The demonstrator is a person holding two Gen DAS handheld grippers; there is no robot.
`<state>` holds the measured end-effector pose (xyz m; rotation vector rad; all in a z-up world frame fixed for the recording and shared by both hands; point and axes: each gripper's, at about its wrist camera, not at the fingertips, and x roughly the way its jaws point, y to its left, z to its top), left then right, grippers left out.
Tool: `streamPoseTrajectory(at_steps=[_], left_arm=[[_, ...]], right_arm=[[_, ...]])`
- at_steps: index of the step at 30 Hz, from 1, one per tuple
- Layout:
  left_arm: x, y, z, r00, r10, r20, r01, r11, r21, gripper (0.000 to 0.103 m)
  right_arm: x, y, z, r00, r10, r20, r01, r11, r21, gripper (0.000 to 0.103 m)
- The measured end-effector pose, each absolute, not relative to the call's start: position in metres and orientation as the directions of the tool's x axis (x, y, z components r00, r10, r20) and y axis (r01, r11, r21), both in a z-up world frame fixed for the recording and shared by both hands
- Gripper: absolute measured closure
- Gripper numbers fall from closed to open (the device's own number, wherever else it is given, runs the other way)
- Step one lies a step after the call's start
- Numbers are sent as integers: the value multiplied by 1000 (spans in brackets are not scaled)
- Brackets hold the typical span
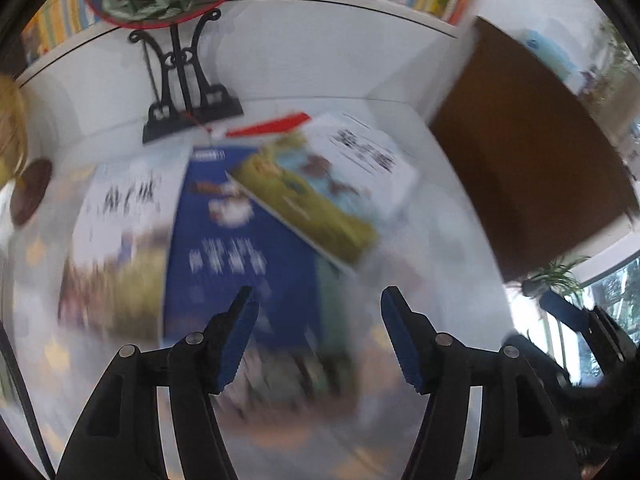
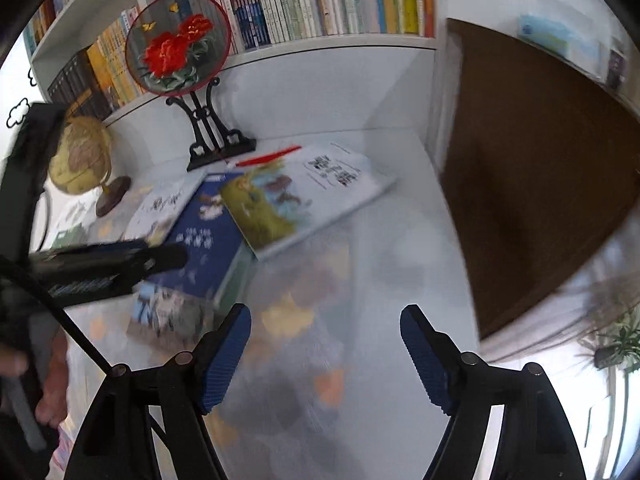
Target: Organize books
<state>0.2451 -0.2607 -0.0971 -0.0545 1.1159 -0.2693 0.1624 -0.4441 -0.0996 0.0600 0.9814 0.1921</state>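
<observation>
while both of your grippers hang over the white desk [image 2: 400, 208], the big things frame the shot: a bookshelf [image 2: 320, 0] packed with upright spines along the far wall, a brown panel [image 2: 540, 168] at the right, a globe [image 2: 80, 156] far left and a round flower fan on a black stand [image 2: 178, 44] at the back.

the books to organize lie flat in a loose heap left of centre on the desk: a blue book [image 1: 240, 240] in the middle, a pale one [image 1: 124, 208] just left of it, and a landscape picture book [image 2: 296, 196] set askew, its near-left corner resting on the blue cover.

risk, as a judgement: the picture book sits crooked on the stack, so lifting the blue one first would likely tip it off. both views are smeared with blur, so a fast approach could knock the fan's stand or the red tassel [image 2: 268, 157] touching the heap's far edge.

your left gripper [image 1: 316, 320] stands spread about halfway, nothing between its blue pads, hovering above the near end of the blue book. your right gripper [image 2: 326, 344] is spread wider, empty too, over bare desk just right of the heap. neither one touches a book.
</observation>
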Motion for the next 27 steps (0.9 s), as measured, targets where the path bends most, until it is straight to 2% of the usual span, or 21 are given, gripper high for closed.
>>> streamPoseTrajectory(at_steps=[4, 9, 13, 17, 21, 27], left_arm=[[304, -245, -120, 411, -246, -878, 174, 966, -189, 41], [367, -236, -149, 411, -261, -873, 166, 963, -210, 41], [394, -239, -164, 411, -255, -875, 196, 962, -189, 41], [411, -240, -178, 381, -271, -884, 224, 955, -196, 41], [408, -246, -183, 316, -370, -874, 306, 911, -275, 41], [372, -243, -176, 259, -460, -849, 352, 864, -361, 41]], right_arm=[[210, -427, -124, 504, 205, -839, -94, 979, 183, 28], [255, -418, -161, 446, 245, -861, -9, 963, 269, 43], [276, -413, -180, 409, 273, -871, 16, 952, 306, 45], [291, -409, -195, 384, 260, -886, 58, 951, 304, 45], [304, -407, -208, 359, 285, -889, 85, 938, 335, 45], [300, -402, -205, 374, 219, -901, 30, 968, 248, 46]])
